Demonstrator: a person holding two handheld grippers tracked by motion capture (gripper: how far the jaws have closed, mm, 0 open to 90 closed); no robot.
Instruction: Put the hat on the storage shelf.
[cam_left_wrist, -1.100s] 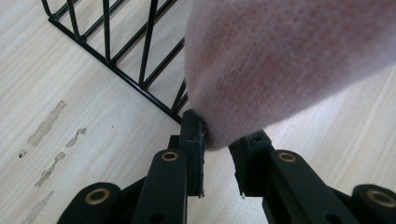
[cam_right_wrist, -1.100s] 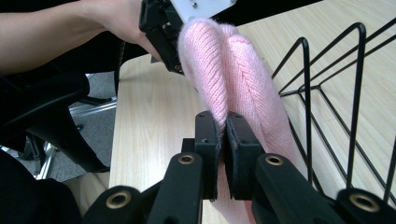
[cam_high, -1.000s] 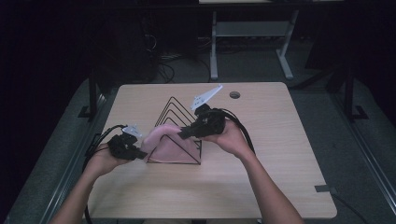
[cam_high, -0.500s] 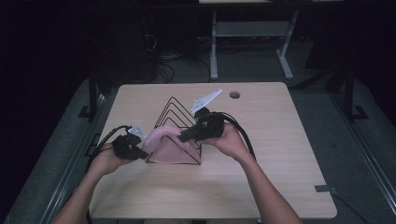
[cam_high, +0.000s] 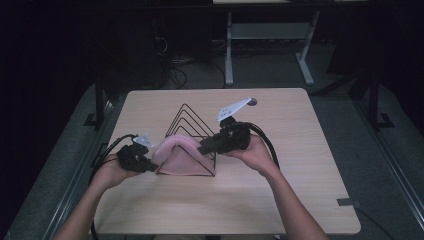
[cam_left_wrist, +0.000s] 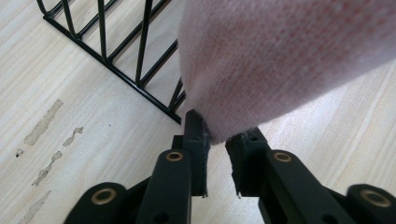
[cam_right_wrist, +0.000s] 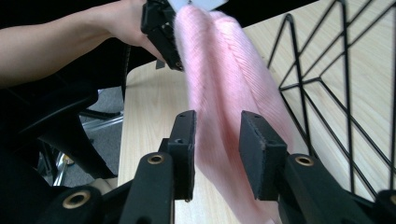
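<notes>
1. Hanging the pink cloth (cam_high: 176, 156) over the front of the wire rack (cam_high: 189, 131), so it drapes on both sides and stays up.
2. My left gripper (cam_left_wrist: 216, 154) sits at the rack's left corner. Its jaws have just been opening, a little apart, with the cloth's edge between them.
3. My right gripper (cam_right_wrist: 217, 142) points across the rack's top. Its jaws have just been opening too, apart around the cloth.

Two black handheld grippers are shown: left gripper (cam_high: 134, 158) at lower left, right gripper (cam_high: 225, 141) at centre, each carrying a grey three-cornered plate, looped black cable, brass-coloured pivot rivets and square black pads (cam_right_wrist: 261, 156). Forearms are bare.
</notes>
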